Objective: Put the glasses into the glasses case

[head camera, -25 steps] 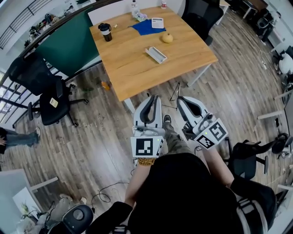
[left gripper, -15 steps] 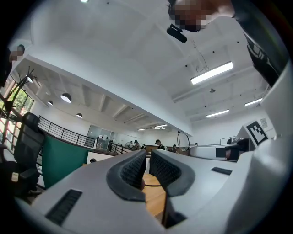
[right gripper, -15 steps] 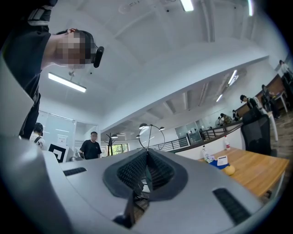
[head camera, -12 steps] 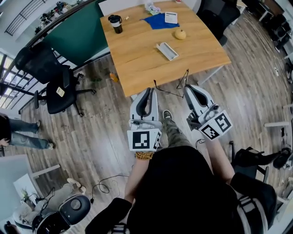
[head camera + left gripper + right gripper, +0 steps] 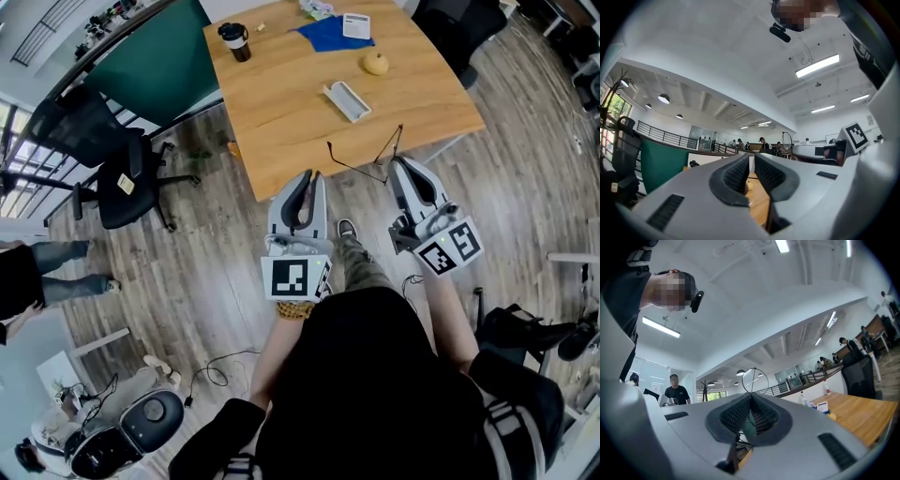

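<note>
Evidently for carrying, the right gripper (image 5: 403, 167) has its jaws clamped on the thin wire-framed glasses (image 5: 375, 176). These hang at 6 o'clock from the open grey glasses case (image 5: 347, 100) on the wooden bench (image 5: 281, 112). The left gripper's (image 5: 305, 180) jaws are narrowly parted and empty, probably free to steady the case.

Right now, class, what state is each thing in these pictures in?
Left gripper: jaws narrowly apart, empty.
Right gripper: jaws shut on the glasses.
Glasses: held in the air, not in the case.
Glasses case: open, lying on the table.
Cup: upright, lid on.
</note>
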`<state>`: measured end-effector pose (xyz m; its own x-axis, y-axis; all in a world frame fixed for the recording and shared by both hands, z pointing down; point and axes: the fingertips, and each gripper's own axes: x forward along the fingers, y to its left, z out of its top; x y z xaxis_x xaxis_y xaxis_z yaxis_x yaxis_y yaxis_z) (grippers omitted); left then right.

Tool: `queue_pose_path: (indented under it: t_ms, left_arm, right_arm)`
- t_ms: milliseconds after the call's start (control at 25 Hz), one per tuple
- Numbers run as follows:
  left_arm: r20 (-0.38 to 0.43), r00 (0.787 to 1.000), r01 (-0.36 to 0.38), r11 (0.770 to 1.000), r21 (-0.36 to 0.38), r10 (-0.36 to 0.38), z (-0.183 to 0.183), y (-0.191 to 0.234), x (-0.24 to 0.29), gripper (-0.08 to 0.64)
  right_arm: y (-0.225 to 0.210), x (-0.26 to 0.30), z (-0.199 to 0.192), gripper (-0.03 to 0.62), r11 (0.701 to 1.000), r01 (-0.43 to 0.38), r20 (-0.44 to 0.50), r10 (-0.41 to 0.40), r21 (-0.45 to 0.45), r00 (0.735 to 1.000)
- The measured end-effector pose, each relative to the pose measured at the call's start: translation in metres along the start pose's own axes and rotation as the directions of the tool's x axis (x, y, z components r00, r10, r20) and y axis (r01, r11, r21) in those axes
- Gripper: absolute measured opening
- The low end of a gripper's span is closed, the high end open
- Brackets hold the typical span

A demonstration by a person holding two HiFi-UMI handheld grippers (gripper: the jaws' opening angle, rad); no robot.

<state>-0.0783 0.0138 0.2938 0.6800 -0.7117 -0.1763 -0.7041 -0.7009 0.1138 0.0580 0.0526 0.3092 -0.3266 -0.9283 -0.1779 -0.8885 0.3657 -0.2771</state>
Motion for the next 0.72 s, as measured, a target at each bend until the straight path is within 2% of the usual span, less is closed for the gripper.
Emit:
queue_pose_path:
  t_ms: [440, 720]
  left_arm:
    - [-0.029, 1.0, 0.001, 1.0, 0.006, -0.001, -0.023, 0.001, 0.072, 0.049]
    - [-0.043, 0.999, -0.014, 1.0, -0.014, 0.014, -0.036, -0.009, 0.124, 0.049]
  right_arm:
    - [-0.072, 0.033, 0.006, 0.015, 0.999, 0.015, 0.009, -0.016, 0.03, 1.0]
    - [-0.122, 0.05, 0.016, 0.015, 1.0, 0.005, -0.021, -0.004, 0.028, 1.0]
